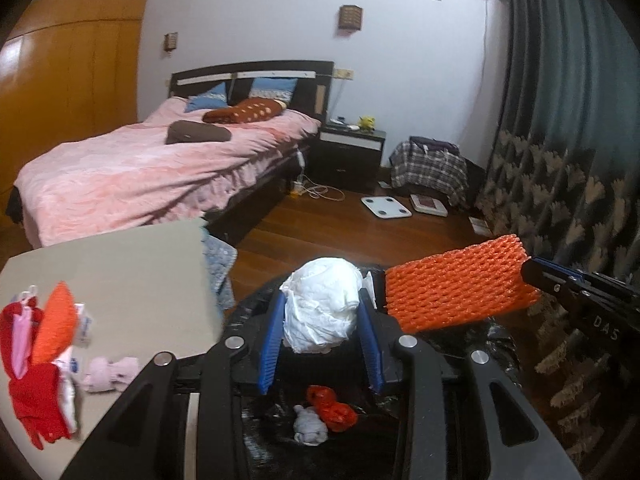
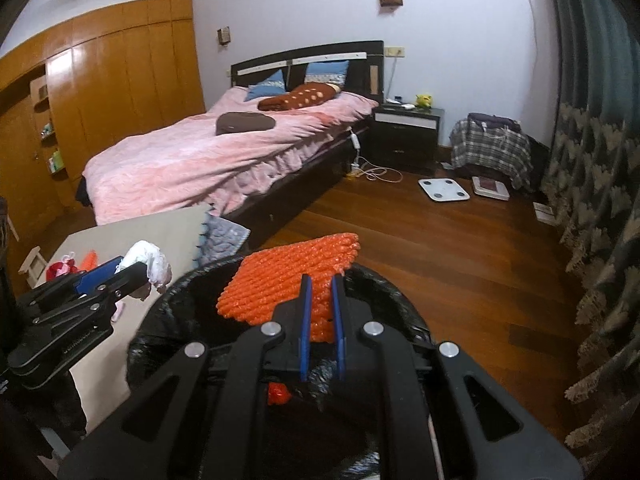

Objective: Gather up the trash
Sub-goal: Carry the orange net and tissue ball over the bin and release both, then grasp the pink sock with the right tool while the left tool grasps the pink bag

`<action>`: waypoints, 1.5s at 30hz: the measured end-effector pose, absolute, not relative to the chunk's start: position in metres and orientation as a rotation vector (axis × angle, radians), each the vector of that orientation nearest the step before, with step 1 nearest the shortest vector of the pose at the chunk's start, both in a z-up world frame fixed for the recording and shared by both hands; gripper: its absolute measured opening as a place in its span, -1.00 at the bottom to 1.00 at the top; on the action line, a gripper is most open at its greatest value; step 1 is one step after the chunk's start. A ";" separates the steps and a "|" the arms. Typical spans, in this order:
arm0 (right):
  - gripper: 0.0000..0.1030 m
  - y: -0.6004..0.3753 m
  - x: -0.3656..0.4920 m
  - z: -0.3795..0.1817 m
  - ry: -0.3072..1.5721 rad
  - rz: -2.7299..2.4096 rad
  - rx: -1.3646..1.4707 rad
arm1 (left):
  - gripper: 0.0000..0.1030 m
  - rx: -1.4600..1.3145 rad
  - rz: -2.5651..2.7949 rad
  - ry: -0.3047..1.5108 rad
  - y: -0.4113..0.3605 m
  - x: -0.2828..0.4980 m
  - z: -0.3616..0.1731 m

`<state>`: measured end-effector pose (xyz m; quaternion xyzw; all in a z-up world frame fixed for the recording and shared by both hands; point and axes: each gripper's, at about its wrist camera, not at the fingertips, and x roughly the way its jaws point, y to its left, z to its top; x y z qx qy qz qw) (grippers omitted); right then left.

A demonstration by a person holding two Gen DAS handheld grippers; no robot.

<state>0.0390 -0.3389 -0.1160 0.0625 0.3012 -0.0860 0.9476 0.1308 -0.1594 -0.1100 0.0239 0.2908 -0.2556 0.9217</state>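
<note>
Orange foam net [image 2: 296,280]: pinched between right gripper [image 2: 321,312] jaws, above black-lined bin [image 2: 160,312].
White wad [image 1: 322,304]: possibly crumpled paper, clamped between left gripper [image 1: 322,344] jaws.

Black-lined bin [image 2: 400,300] mouth gapes open below — table [image 1: 120,280] crowds its left.

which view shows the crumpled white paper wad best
The left wrist view: the crumpled white paper wad sits centred, whole, between the left claw fingers. The right wrist view shows only part of it, small, at the left.
</note>
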 end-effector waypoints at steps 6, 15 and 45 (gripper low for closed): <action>-0.52 -0.351 0.039 -0.130 0.643 -0.230 0.147 | 0.25 0.035 -0.553 0.624 -0.165 0.134 -0.116; 0.82 -0.341 0.032 -0.129 0.584 -0.244 0.146 | 0.75 0.053 -0.438 0.576 -0.124 0.125 -0.107; 0.87 -0.130 0.127 -0.116 0.584 0.181 0.068 | 0.80 -0.019 0.021 0.542 0.088 0.117 -0.110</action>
